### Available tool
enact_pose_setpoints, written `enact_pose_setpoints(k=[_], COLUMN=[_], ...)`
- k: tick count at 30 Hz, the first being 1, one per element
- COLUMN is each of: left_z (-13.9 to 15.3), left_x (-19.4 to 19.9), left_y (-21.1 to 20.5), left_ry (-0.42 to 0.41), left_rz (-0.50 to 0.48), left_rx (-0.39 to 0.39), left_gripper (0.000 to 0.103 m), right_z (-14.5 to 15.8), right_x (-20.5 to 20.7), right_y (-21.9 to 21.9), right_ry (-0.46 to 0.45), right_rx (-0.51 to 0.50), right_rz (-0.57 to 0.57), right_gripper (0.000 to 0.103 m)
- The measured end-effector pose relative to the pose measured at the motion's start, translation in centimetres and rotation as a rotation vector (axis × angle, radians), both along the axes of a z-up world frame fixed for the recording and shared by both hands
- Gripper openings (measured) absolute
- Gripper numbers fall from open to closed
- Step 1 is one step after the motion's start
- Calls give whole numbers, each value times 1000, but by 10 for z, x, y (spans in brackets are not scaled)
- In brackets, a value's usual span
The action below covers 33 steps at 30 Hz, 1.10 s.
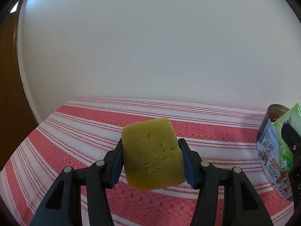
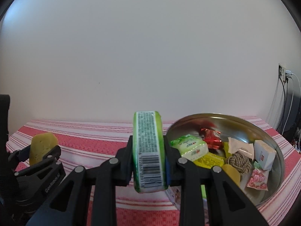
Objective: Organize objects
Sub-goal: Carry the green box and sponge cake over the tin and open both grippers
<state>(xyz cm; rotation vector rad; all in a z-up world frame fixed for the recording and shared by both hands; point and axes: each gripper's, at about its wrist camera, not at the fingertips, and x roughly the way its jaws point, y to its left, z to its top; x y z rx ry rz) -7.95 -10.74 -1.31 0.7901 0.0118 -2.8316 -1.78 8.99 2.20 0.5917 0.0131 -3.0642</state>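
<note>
My left gripper [image 1: 150,154] is shut on a yellow sponge [image 1: 152,154], held above the red-and-white striped cloth [image 1: 75,131]. My right gripper [image 2: 148,154] is shut on a green-and-white packet [image 2: 148,154] with a barcode on its edge, lifted just left of a round metal tin [image 2: 222,118]. The tin holds several small items: a green packet [image 2: 190,146], a red wrapper [image 2: 211,138], a yellow packet [image 2: 208,161], a twine ball [image 2: 239,163] and a white box [image 2: 264,154]. In the right wrist view the left gripper [image 2: 40,150] with the sponge [image 2: 41,145] is at the far left.
A plain white wall rises behind the table. In the left wrist view the tin [image 1: 270,150] and the right gripper's green packet [image 1: 287,131] stand at the right edge. A wall socket with cables [image 2: 286,77] is at the far right. A brown door [image 1: 11,94] stands left.
</note>
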Motion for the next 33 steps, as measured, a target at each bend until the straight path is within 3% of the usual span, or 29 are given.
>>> enact_pose_setpoints(k=[1, 15, 33], left_z=[0, 2, 3], left_x=[2, 33, 56], left_y=[0, 1, 20], left_ry=[2, 22, 8], left_rz=[0, -8, -29], left_rx=[5, 22, 33], left_gripper=[57, 57, 57], right_z=[12, 26, 1], right_x=[12, 57, 44], right_y=[-13, -41, 20], right_ry=[-1, -5, -2], right_rx=[0, 3, -14], right_rz=[-1, -8, -6], right_gripper=[26, 26, 26])
